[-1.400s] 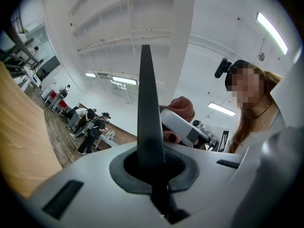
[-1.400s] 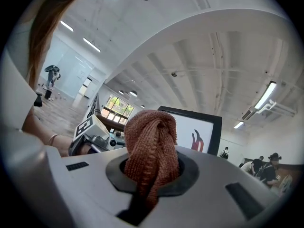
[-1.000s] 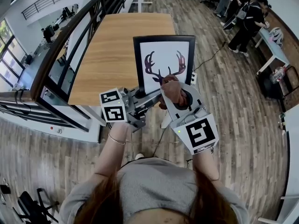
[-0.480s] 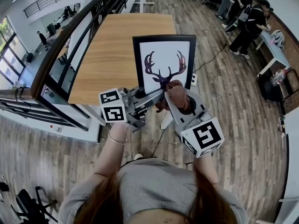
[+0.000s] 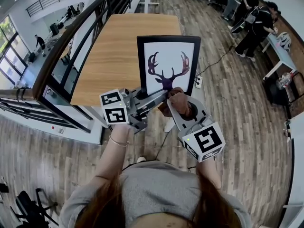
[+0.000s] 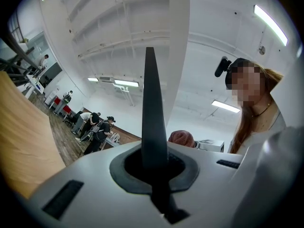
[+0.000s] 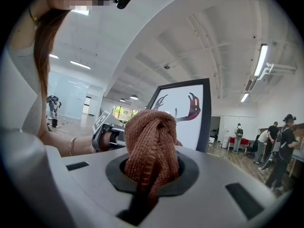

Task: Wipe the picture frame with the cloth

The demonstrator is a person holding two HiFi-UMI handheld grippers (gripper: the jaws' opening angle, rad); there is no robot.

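Desk (image 5: 114,51) of pale wood takes up the left of the scene, its top bare. The person stands just off its near right corner, a thin bangle (image 5: 118,142) on the left wrist.

The left gripper (image 5: 159,95) reaches in from the left. Its jaws are drawn together on the bottom edge of the picture frame (image 5: 168,63), towards the lower left corner. That grip alone holds the frame up, clear of the desk top. From overhead it hangs over the desk's near right corner and the floor (image 5: 223,103) beside it. The frame is black, stands upright in portrait and faces the person. It shows a dark stag's head with wide antlers on white paper.

Just right of the left gripper's tips, a bunched rust-brown cloth (image 5: 180,99) sits against the lower part of the print, under the stag's head. The right gripper (image 5: 176,103) has its jaws clamped on that cloth. The wad bulges out over the jaws, so they are buried in it. The gripper's marker cube (image 5: 205,141) points back at the person.

Over at the far right, several people (image 5: 251,25) stand by another table on the plank floor.
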